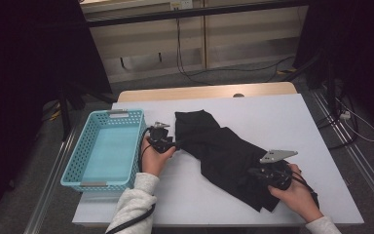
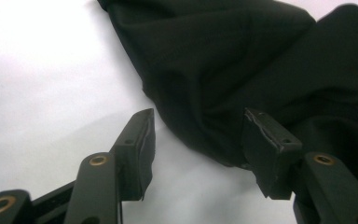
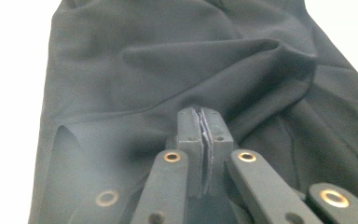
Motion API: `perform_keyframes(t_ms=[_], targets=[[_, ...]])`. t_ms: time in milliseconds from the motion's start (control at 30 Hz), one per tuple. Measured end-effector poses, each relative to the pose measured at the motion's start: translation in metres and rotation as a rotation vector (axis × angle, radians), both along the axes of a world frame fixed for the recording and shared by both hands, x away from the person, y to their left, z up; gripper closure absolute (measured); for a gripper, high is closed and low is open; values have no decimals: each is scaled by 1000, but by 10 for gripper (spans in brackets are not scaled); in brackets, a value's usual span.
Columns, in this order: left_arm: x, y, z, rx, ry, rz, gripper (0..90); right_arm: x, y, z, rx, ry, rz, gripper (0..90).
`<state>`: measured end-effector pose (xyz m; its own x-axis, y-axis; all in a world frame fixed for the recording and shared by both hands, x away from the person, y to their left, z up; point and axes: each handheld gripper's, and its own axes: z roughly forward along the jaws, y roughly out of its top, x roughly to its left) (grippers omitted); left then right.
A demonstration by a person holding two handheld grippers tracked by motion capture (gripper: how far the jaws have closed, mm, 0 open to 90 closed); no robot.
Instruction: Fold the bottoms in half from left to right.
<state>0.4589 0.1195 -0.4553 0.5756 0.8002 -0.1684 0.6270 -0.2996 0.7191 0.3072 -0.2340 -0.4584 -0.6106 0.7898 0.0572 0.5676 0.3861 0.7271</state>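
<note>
A black cloth lies crumpled across the middle of the white table top, running from the back centre to the front right. My left gripper sits at the cloth's left edge, open. In the left gripper view its jaws stand apart around a fold of the cloth without pressing on it. My right gripper lies on the cloth's front right part. In the right gripper view its jaws are shut, and creases in the cloth run to the tips.
A light blue plastic basket stands at the table's left edge, beside my left hand, with nothing in it. Bare white table shows at the back right and along the front. Cables lie on the floor beyond the table.
</note>
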Motion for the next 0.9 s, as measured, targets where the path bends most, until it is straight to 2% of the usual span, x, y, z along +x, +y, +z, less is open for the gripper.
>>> perform_keyframes(t_ms=[100,200,333,433,467,500,533,567,633,700,800,900], targets=[[-2,-1,0,0,1,-7,436,-1,-8,6,14,-1,-6,887],[-4,-2,0,12,-7,-18,426,-3,-24,13,30,-6,-28,885],[-5,-2,2,14,-8,-22,414,-5,-49,17,68,-10,-90,884],[-5,-3,2,18,-18,-21,409,-5,-62,15,62,-18,-138,876],[-6,-4,2,16,-16,-21,406,-4,-66,14,63,-15,-161,834],[-6,-4,3,20,-19,-25,400,-5,-69,14,26,-28,-204,806],[-6,-5,3,17,-19,-22,394,-5,-71,13,20,-29,-216,807],[-6,-5,3,16,-19,-25,387,-5,-73,13,41,-21,-215,788],[-6,-5,3,15,-17,-26,377,-6,-74,14,37,-25,-227,767],[-5,-5,2,18,-20,-25,368,-7,-72,14,51,-11,-215,734],[-6,-4,2,22,-17,-31,365,-10,-63,11,34,9,-190,687],[-6,-5,2,20,-21,-29,365,-12,-54,4,-12,28,-160,685]])
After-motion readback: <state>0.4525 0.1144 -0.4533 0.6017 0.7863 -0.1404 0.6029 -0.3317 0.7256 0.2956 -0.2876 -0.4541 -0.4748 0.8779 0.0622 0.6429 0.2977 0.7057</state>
